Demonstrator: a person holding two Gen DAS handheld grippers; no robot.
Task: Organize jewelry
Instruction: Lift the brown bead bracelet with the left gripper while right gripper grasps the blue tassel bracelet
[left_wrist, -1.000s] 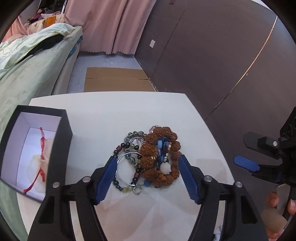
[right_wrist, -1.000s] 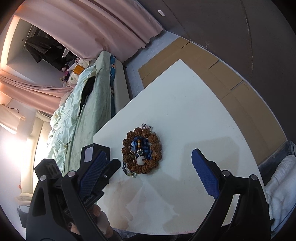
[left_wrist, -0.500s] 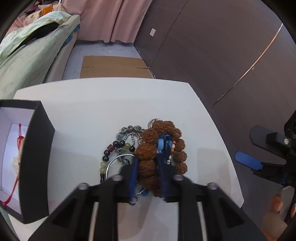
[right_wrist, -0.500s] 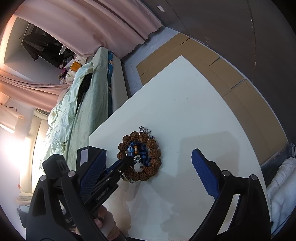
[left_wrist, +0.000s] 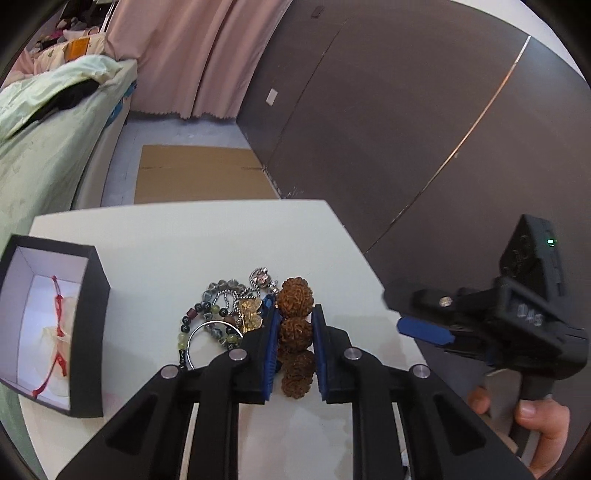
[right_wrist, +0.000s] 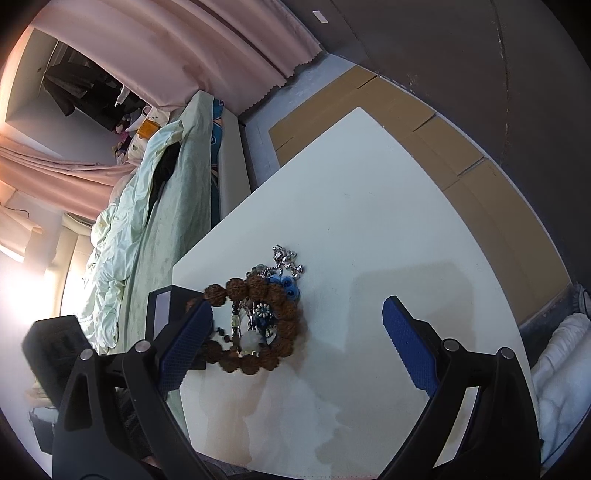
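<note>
1. Brown seed-bead bracelet (left_wrist: 295, 332) sits on top of the jewelry pile (left_wrist: 221, 317) mid tabletop (left_wrist: 184, 251); its near side is clamped in the left gripper (left_wrist: 294, 350).
2. Step: pick, likely bound for the open black box (left_wrist: 88, 332) at the left edge.
3. Next: lift clear without snagging the silver chain (right_wrist: 288, 258), then carry left over the box.
4. Left fingers (left_wrist: 269, 347) nearly closed, pads pressing the beads.
5. Right gripper (right_wrist: 295, 343) fingers spread wide, holding nothing, over the tabletop.

Brown bracelet (left_wrist: 294, 334), black box (left_wrist: 88, 332), white table (left_wrist: 184, 240).
</note>
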